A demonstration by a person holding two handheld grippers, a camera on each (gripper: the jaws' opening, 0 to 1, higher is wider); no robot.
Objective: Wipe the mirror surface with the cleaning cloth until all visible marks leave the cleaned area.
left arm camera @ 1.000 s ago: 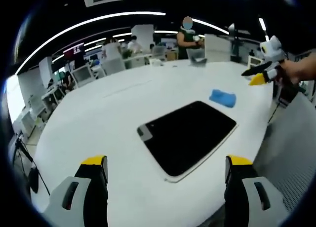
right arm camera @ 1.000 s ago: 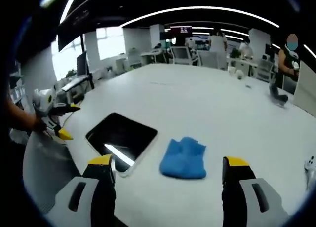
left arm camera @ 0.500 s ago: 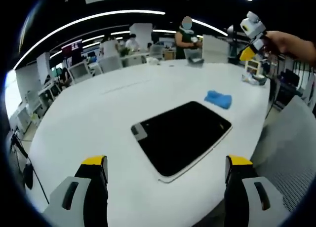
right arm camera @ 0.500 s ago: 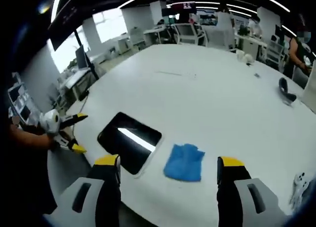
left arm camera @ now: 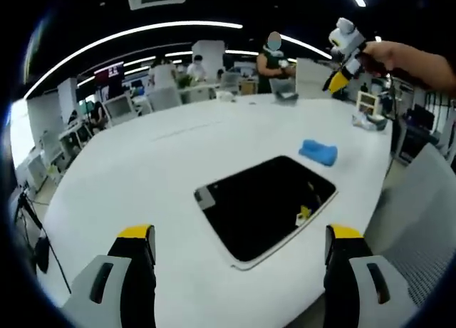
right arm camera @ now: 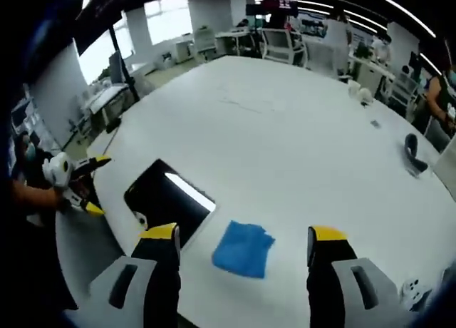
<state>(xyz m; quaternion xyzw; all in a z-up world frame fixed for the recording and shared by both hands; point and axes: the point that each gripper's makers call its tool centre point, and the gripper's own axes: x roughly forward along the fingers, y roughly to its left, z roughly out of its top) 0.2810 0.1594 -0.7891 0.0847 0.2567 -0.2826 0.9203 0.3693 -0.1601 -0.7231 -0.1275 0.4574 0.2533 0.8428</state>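
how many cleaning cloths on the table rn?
1. A single blue cleaning cloth lies on the white table just beside the mirror, between the right gripper jaws in the right gripper view. None is seen elsewhere on the table.

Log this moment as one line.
left gripper: open, above mirror | right gripper: open, over cloth | cloth beside mirror, untouched | wiping not started
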